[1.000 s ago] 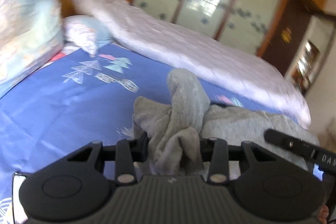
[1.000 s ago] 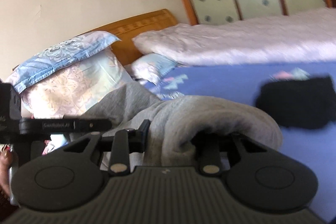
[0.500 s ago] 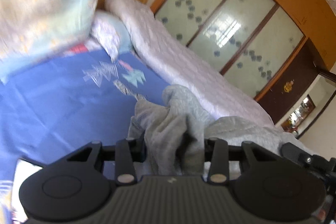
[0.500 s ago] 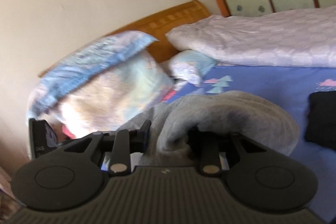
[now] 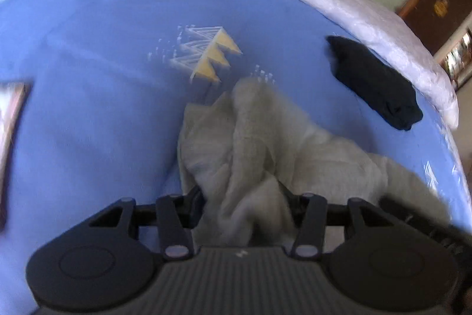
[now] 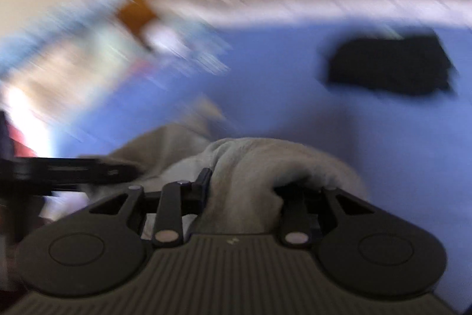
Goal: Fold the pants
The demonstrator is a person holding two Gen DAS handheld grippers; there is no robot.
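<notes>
Grey pants (image 5: 265,155) — bunched over the blue bed sheet (image 5: 88,108), near the folded black garment (image 5: 374,81). Left tool (image 5: 242,194) and right tool (image 6: 244,188) each clamp a fabric bunch — likely to spread it flat.

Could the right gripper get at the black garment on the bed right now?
Probably not: the right gripper is shut on the gray pants. The black garment lies uncovered on the blue sheet ahead.

open blue sheet (image 5: 88,108) lies left; a black garment (image 5: 374,81) blocks the right.
</notes>
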